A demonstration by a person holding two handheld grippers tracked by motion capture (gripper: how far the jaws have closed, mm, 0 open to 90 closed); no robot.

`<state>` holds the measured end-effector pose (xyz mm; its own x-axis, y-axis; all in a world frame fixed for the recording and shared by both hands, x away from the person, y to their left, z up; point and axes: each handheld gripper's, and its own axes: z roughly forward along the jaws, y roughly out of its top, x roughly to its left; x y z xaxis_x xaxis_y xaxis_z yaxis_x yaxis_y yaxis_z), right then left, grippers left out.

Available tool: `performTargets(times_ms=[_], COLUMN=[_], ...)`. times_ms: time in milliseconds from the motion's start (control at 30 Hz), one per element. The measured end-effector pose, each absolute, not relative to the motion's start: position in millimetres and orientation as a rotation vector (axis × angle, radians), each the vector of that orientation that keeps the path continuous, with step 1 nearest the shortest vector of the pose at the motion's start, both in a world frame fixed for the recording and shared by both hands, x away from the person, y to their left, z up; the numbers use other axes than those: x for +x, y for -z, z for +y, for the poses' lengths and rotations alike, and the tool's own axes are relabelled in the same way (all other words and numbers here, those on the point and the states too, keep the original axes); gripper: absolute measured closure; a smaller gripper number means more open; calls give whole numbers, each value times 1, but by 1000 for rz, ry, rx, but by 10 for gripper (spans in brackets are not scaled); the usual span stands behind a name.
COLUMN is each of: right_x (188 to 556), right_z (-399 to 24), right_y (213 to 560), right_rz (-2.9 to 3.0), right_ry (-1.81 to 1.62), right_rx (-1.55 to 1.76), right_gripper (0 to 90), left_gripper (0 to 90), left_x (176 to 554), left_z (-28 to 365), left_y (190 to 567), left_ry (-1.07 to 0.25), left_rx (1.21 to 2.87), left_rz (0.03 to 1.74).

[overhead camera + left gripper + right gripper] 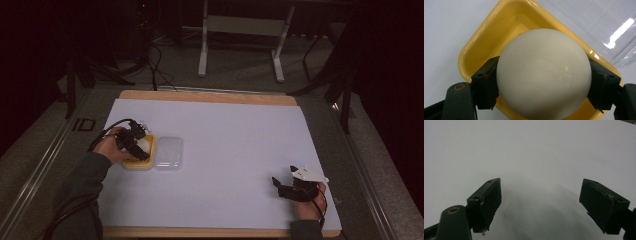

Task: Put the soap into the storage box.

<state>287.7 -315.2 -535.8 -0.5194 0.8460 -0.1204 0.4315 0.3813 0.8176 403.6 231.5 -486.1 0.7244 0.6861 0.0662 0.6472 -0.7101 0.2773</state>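
A: What does the left gripper (541, 87) look like?
B: Black, with two blocky pads (485, 83) on dark arms. A brass-coloured rivet (459, 87) sits at about eight o'clock in its own view, and a small red mark shows on the nearer pad. A black cable (112, 125) loops off it toward ten o'clock in the high view.
A: And the right gripper (547, 206)?
B: The same black pads (487, 200), screw holes along their top edges, a brass rivet (453, 210) at seven o'clock. It carries a pale grey three-cornered plate (310, 174).
A: Clothing?
B: A dark grey-green sleeve (82, 182) on the left arm.
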Motion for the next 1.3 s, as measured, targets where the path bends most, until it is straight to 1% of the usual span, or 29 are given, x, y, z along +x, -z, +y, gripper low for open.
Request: performTargets(times_ms=[267,400,500,600,933,1067,1300], right_x=[288,288,288,288,288,287,287], right_z=[-315,-315,-315,-315,-315,-315,-315], right_y=[536,536,536,536,536,536,536], right_rz=[2110,2110,2111,2111,2113,2113,2114], right_ry=[-1018,-1019,-1018,-1018,-1018,-1016,-1016], right_rx=[1093,1093,1092,1092,1093,1091,1090], right_gripper=[178,178,178,178,178,178,178], left_gripper=[239,238,236,232,224,199,164], left_x=[404,405,408,408,404,404,403], left_z=[231,235,238,239,238,236,235], left_y=[495,496,498,498,500,499,498], left_ry=[-215,-204,-151,-137,-181,-209,-198], left_rx=[2725,2702,2670,2659,2659,2684,2707], left_rz=[1049,1057,1108,1119,1099,1068,1043])
